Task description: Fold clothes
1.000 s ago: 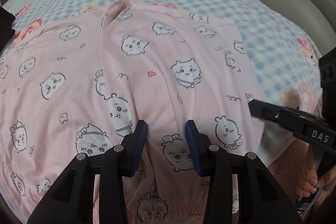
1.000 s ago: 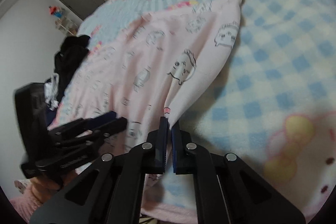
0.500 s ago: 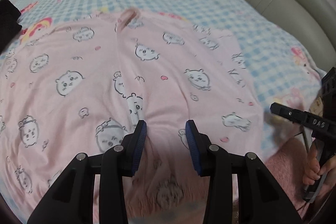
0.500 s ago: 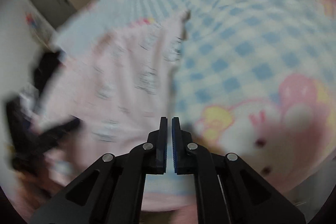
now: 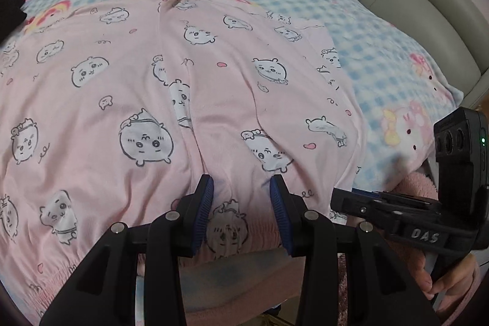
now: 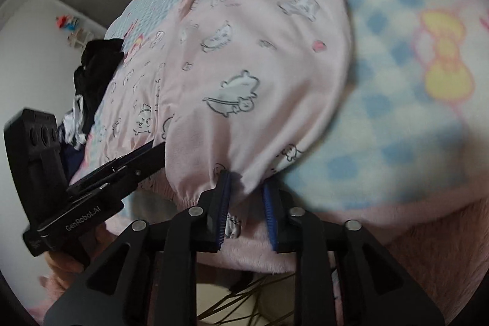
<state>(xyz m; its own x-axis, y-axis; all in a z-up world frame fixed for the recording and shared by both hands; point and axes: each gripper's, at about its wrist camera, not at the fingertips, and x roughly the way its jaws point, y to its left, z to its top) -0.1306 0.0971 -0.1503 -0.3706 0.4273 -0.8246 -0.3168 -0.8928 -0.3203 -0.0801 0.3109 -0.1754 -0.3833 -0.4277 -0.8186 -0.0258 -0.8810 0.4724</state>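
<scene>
Pink pajama pants (image 5: 214, 100) with bear prints stretch far from both open, empty claws, left (image 5: 241, 188) and right (image 6: 246, 182), at the near waistband.

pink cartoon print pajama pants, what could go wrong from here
Both tools are open at the near waistband edge of the pink cartoon-print pajama pants. The right tool has only a small bunched corner between its fingers, so closing may catch too little and slip. The left tool sits over ridged creases, which a fold could press in.

Both wrist views look closely across the same pink garment (image 5: 189, 87)
</scene>
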